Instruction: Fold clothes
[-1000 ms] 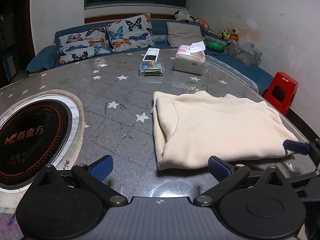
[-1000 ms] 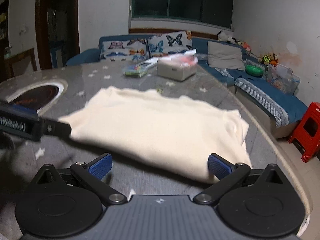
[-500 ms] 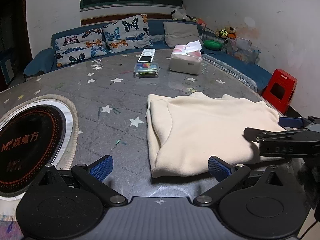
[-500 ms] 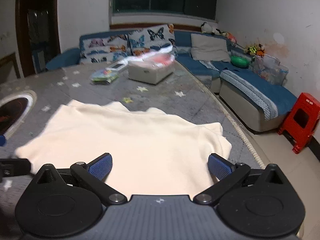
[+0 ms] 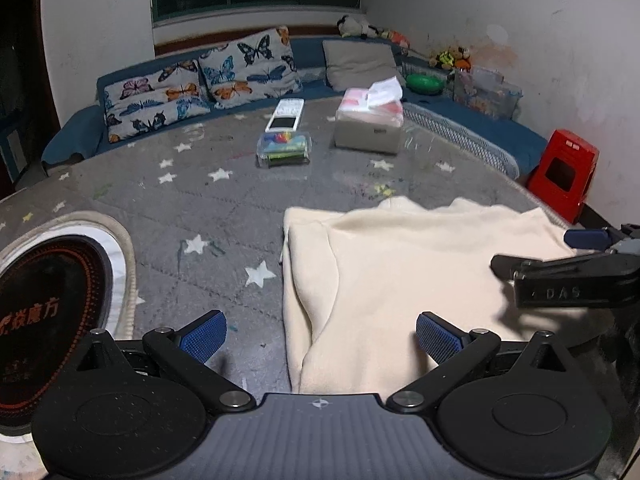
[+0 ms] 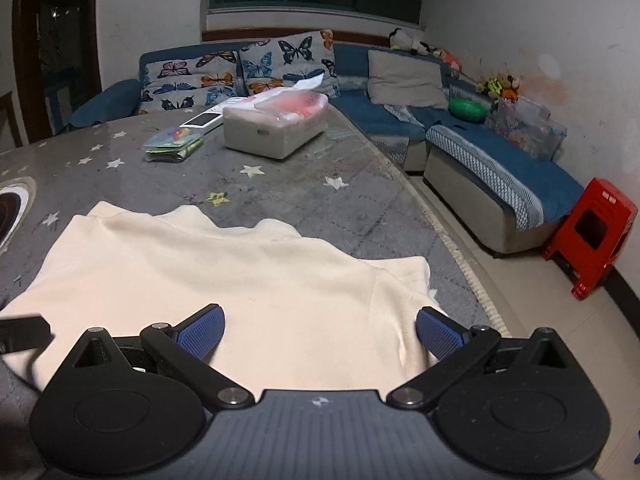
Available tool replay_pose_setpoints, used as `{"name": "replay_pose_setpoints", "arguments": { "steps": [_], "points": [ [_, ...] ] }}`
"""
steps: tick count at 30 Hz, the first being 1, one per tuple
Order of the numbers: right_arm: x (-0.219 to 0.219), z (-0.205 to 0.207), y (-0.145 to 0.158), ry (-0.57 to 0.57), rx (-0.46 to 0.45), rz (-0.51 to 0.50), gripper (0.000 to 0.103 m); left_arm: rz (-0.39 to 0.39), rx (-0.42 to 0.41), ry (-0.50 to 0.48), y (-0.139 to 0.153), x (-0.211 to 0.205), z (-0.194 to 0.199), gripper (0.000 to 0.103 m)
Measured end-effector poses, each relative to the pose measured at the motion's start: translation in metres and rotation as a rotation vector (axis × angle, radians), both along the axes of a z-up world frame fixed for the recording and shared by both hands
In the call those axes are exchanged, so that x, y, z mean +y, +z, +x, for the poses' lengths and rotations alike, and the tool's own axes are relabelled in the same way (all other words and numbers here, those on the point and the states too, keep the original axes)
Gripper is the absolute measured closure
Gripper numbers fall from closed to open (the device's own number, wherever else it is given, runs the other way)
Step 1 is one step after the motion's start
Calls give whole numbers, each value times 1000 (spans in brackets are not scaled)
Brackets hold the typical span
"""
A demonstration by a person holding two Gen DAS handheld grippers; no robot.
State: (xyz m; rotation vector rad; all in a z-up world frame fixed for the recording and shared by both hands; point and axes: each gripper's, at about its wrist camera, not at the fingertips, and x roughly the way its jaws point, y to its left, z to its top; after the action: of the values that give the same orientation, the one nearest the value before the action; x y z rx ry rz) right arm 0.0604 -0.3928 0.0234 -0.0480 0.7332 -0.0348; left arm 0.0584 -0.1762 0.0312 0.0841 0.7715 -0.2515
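Cream fleece garment (image 5: 404,280), folded into rectangle, lies flat on grey star-print tablecloth (image 5: 192,208), well short of white tissue box (image 5: 370,124). Left gripper (image 5: 320,334) spread wide over garment's left near corner, gripping nothing. Right gripper (image 6: 320,332) spread wide over garment's right near edge, gripping nothing.

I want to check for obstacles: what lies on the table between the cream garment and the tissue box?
In the right wrist view, only bare star-printed tablecloth lies between the cream garment and the tissue box. The clear plastic box sits off to the side.
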Motion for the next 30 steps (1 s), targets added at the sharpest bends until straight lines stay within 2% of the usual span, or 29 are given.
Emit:
{"name": "replay_pose_setpoints", "arguments": {
  "steps": [8, 12, 17, 30],
  "points": [
    [-5, 19, 4, -23, 1, -3, 0, -3, 12, 0, -4, 0, 4, 0],
    [-5, 40, -3, -69, 53, -41, 0, -5, 17, 1, -5, 0, 5, 0],
    [-6, 44, 0, -74, 37, -43, 0, -3, 15, 1, -5, 0, 4, 0],
    [8, -17, 22, -2, -73, -17, 0, -7, -3, -4, 1, 2, -8, 0]
  ]
}}
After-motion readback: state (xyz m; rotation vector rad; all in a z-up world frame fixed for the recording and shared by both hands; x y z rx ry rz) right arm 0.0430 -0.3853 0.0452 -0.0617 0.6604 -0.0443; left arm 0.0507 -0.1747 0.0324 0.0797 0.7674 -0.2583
